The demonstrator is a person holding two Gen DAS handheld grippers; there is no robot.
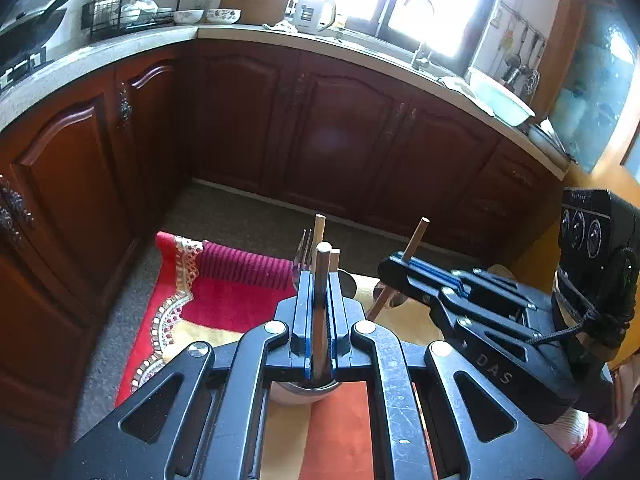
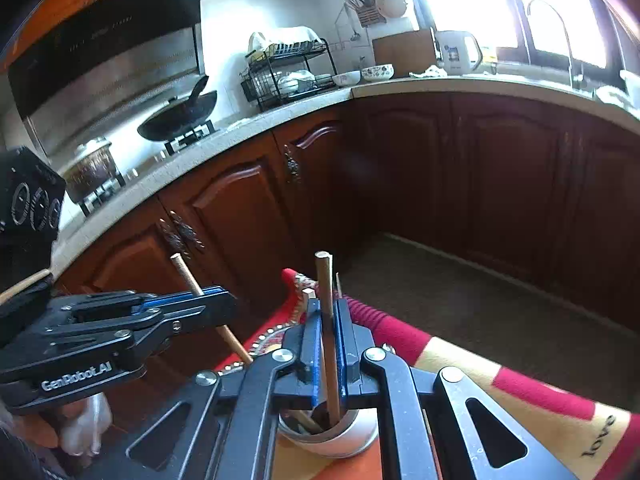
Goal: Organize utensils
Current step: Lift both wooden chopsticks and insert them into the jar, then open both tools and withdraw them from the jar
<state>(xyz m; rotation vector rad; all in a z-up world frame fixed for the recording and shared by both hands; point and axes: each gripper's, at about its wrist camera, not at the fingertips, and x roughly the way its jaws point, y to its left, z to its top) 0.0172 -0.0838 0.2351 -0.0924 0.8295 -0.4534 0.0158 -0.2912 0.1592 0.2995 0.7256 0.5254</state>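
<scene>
The left gripper (image 1: 319, 312) is pressed together on a thin metal handle (image 1: 320, 300) that stands up out of a small metal cup (image 1: 304, 394); a fork (image 1: 304, 250) and two wooden sticks are seen just behind the fingers, and it cannot be told whether they are held too. The right gripper (image 2: 329, 340) is pinched on a wooden stick (image 2: 326, 312); its lower end sits inside the cup (image 2: 332, 436). The cup is set on an orange and yellow cloth (image 2: 460, 360) with red edges, just under both grippers.

The metal handle is judged to be stiff, smooth and slippery, so it is best held tight near the middle; the stick is judged to be light, stiff and less slippery, and it is best held a little above the rim. The cup looks light and could be tipped over; the tools are best lowered straight down.
</scene>
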